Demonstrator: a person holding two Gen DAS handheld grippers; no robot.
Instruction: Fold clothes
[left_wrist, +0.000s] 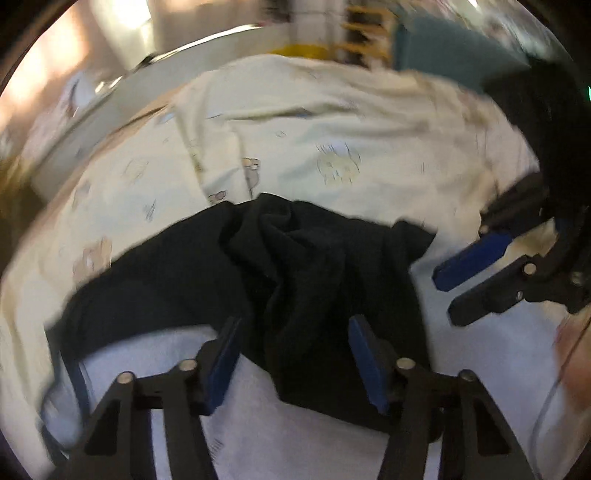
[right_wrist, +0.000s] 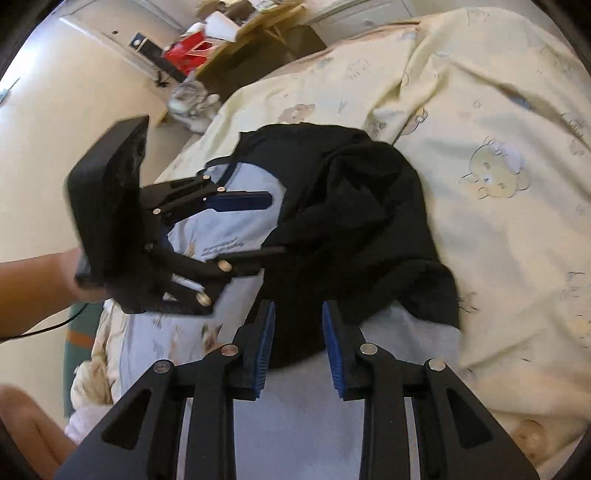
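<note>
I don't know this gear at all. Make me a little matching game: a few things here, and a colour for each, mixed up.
Things:
1. crumpled garment
2. quilt with bear prints
3. gripper pads
4. shirt under the crumpled garment

Colours:
A. dark blue
B. pale yellow
C. light blue
D. black

Pairs: 1-D, 2-B, 3-A, 4-C

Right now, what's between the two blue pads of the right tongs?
In the right wrist view, the crumpled black cloth garment lies under the gap of the right tongs, resting on a pale blue shirt. The pads stand apart.
</note>
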